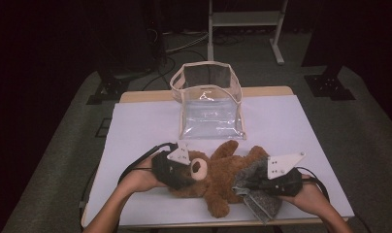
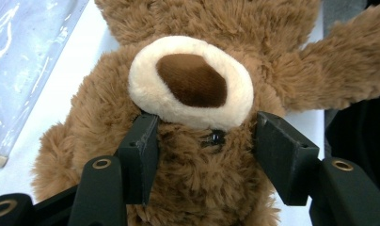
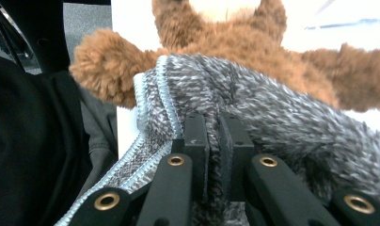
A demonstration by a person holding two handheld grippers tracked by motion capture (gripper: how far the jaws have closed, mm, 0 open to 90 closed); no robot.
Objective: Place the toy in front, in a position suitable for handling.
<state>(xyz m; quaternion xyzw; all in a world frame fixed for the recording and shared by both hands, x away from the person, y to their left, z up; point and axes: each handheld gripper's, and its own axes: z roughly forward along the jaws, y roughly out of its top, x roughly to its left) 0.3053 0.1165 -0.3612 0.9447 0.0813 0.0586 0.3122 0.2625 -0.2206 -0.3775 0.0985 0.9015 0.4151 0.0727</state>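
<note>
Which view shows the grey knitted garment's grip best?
The right gripper view: the right gripper is pinched shut on the grey knitted garment, its pale blue hem visible. The high view shows the garment over the teddy bear; the left gripper view shows the bear's face.

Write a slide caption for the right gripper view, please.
Right gripper pinching grey knitted cloth over a brown teddy bear.
</note>
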